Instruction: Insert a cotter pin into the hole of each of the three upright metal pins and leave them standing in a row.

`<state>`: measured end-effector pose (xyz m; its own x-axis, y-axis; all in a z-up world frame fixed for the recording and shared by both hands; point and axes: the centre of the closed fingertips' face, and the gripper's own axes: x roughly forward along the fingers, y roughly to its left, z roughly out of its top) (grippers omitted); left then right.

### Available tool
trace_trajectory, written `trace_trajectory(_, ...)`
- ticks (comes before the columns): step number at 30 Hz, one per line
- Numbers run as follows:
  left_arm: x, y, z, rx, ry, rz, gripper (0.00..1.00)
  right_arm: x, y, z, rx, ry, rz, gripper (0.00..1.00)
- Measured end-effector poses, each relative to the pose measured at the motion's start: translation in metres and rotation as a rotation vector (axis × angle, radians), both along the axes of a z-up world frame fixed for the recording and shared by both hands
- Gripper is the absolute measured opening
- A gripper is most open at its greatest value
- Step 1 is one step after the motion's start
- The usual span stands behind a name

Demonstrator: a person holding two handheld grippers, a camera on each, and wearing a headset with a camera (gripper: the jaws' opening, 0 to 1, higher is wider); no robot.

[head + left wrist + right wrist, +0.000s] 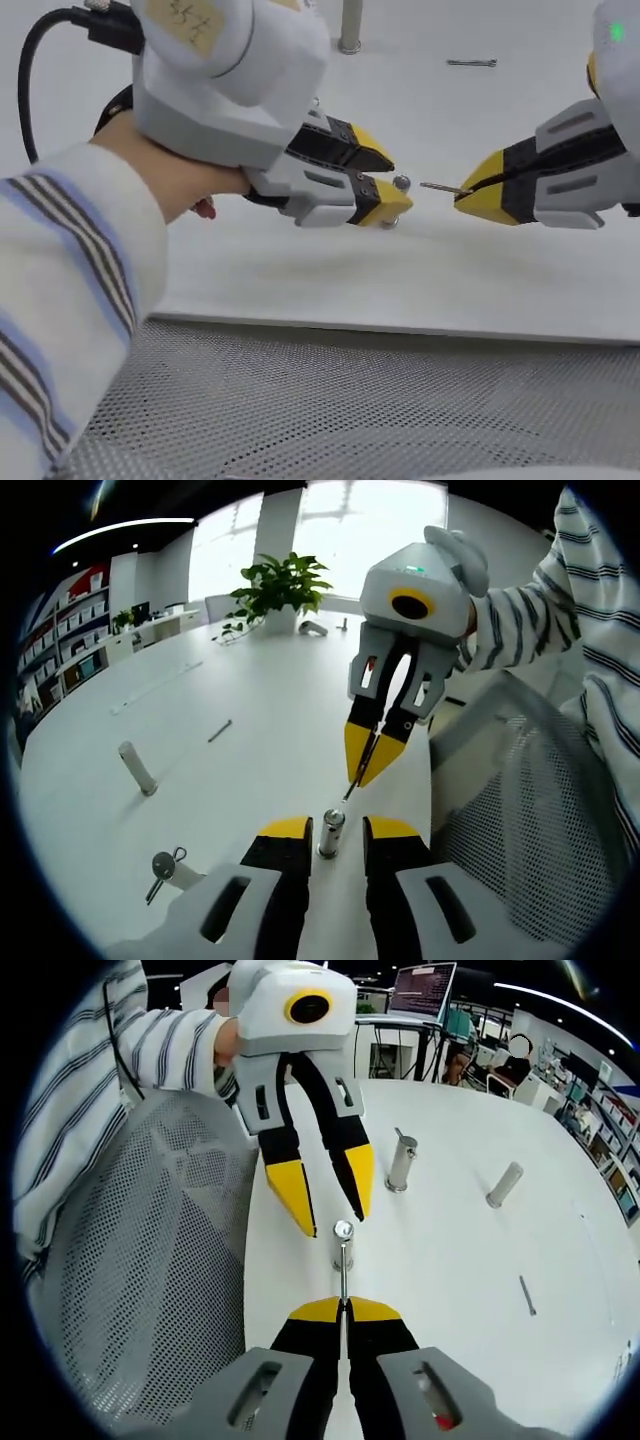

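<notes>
Item: pin (331, 832), upright on the white table (250, 780) near its front edge, round head uppermost. We record it between the spread jaws of the left gripper (340, 830), one yellow tip on either side, set wide and not clamping it. Facing it, the right gripper (343, 1308) has its jaws pressed together on a cotter pin (343, 1275), which points straight at the pin's head; we cannot tell whether its tip has reached the hole. Farther back we list a second pin (401, 1165) with a fitted cotter pin (397, 1133) through its top, a bare third pin (505, 1185) well apart from it, and a loose cotter pin (527, 1295) lying flat on the table. Perforated mesh (350, 400) borders the table's near side. A plant (282, 585) stands at the far end.
</notes>
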<state>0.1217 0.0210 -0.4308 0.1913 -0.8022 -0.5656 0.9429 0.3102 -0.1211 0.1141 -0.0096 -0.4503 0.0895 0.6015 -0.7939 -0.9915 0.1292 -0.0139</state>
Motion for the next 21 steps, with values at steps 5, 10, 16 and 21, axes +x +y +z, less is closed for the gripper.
trace_trajectory(5,-0.0035,-0.0013,-0.0028,0.007,0.007,-0.015,0.13,0.0014,0.0009,-0.0042,-0.002,0.011,0.004,0.00)
trace_trajectory(10,-0.0032,-0.0035,-0.0058,0.014,0.002,-0.026,0.10,0.0015,0.0025,-0.0070,-0.003,0.021,0.012,0.00)
trace_trajectory(16,-0.0026,-0.0044,-0.0055,0.014,0.007,-0.033,0.06,0.0011,0.0056,-0.0070,0.002,0.025,0.016,0.00)
trace_trajectory(21,-0.0015,-0.0038,-0.0055,0.016,0.010,-0.028,0.06,-0.0001,0.0083,-0.0081,0.000,0.024,0.024,0.00)
